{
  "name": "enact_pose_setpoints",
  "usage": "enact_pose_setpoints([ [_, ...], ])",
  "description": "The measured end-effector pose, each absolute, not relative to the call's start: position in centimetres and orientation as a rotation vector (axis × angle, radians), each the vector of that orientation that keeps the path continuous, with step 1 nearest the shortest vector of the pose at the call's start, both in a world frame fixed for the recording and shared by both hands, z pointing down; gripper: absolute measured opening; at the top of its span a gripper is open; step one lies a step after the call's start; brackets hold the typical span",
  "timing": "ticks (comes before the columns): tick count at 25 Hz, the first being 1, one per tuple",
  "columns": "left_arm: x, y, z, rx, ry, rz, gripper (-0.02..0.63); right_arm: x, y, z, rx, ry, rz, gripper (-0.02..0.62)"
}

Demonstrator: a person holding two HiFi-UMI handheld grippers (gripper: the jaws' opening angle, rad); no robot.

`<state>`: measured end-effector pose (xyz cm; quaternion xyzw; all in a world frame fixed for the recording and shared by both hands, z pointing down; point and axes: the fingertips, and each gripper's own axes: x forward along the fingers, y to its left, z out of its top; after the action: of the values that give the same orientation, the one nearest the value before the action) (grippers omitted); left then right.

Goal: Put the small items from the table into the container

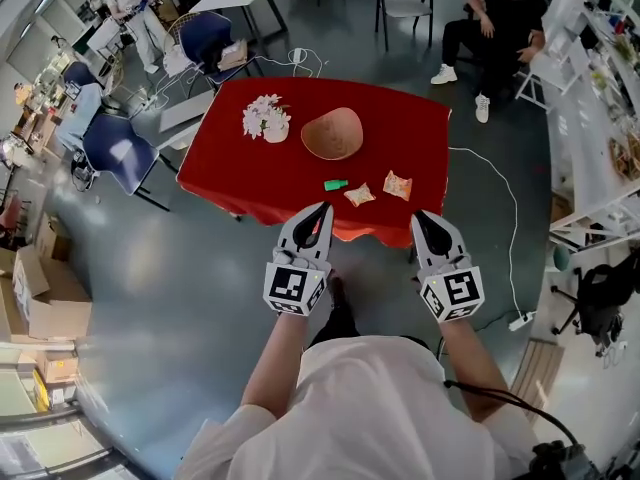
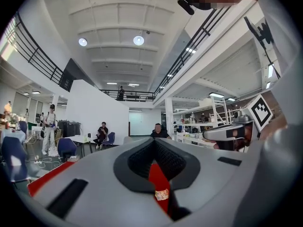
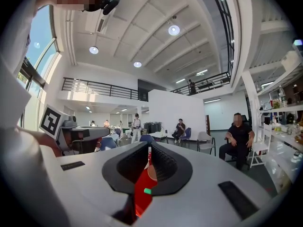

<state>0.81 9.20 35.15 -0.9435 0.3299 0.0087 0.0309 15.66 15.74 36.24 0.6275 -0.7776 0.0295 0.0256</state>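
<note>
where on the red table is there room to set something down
Bare: the right side of the red-clothed table, from the wooden bowl to the edge; also its near left corner, in front of the white flower pot. Crowded: near edge, with the green piece and two snack packets.

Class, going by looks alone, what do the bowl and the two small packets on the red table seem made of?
Bowl: probably wood, matte, even tan-brown surface. Left packet and right packet: likely thin plastic wrapper, crumpled outline, printed pattern.
</note>
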Motion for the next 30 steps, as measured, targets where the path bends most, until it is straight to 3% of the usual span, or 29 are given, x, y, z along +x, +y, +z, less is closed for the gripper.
enact_pose_setpoints([
  [15, -0.8, -6.2, 36.4, -2.936, 0.9, -0.009, 0.005, 13.9, 1.7, 38.0, 2.002, -2.316, 0.127, 0.014],
  [30, 3.5, -12.9, 40.3, -2.938, 1.061, -0.07, 0.005, 19.7, -5.7, 42.6, 1.798, -2.343, 0.162, 0.014],
])
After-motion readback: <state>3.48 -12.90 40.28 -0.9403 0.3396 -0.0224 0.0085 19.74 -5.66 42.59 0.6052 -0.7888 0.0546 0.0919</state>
